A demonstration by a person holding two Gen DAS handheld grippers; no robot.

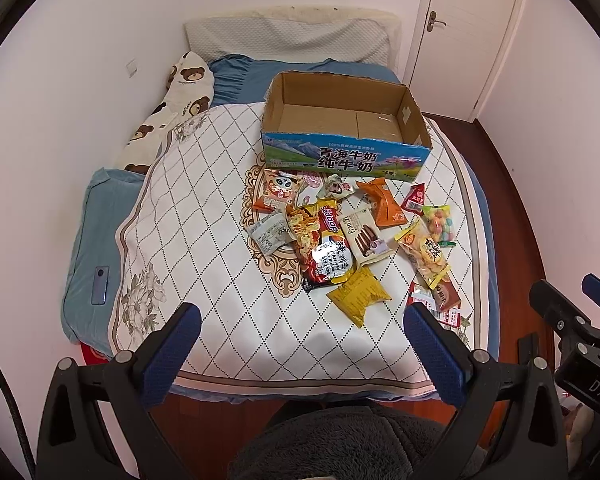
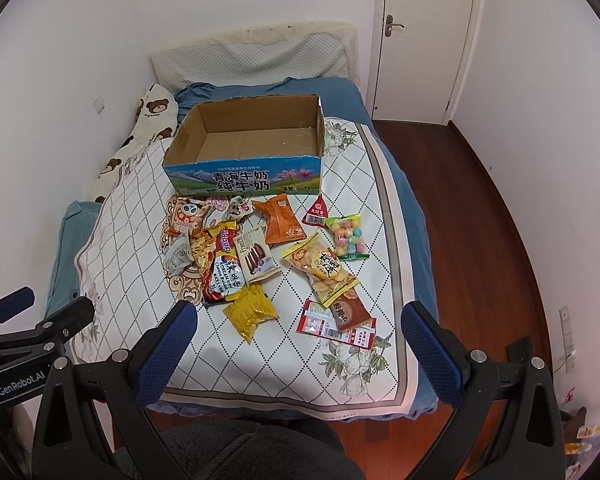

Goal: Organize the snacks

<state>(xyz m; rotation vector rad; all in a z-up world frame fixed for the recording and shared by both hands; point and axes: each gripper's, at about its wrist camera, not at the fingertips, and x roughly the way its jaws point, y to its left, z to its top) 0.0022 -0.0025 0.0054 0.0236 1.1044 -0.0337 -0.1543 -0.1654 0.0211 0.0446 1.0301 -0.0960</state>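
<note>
Since every snack still lies on the bed and the cardboard box (image 1: 342,148) has nothing in it, the job looks like it is only at the start. The box is my landmark. It sits on the white quilt (image 1: 204,216), and its long side with the blue picture faces the tools. Its open top faces up.

The snacks lie in a loose pile just in front of the box. The big noodle packet (image 1: 326,248) is in the middle of the pile, and its long way runs from the box toward the tools, a bit slanted. The yellow packet (image 2: 251,310) lies farthest from the box on that side and closest to the tools. The long cracker bag (image 2: 320,268) also points away from the box, on a slant. The candy bag (image 2: 347,238) and the small red triangle packet (image 2: 317,211) lie off to the right end of the box.

The left tool (image 1: 302,330) is wide open and holds nothing. The right tool (image 2: 299,326) is wide open and empty too. Both hang above the foot of the bed, well apart from the box.

I think the next move is to reach down to one packet, maybe the yellow one, pinch it across its short way, and carry it to the box.
</note>
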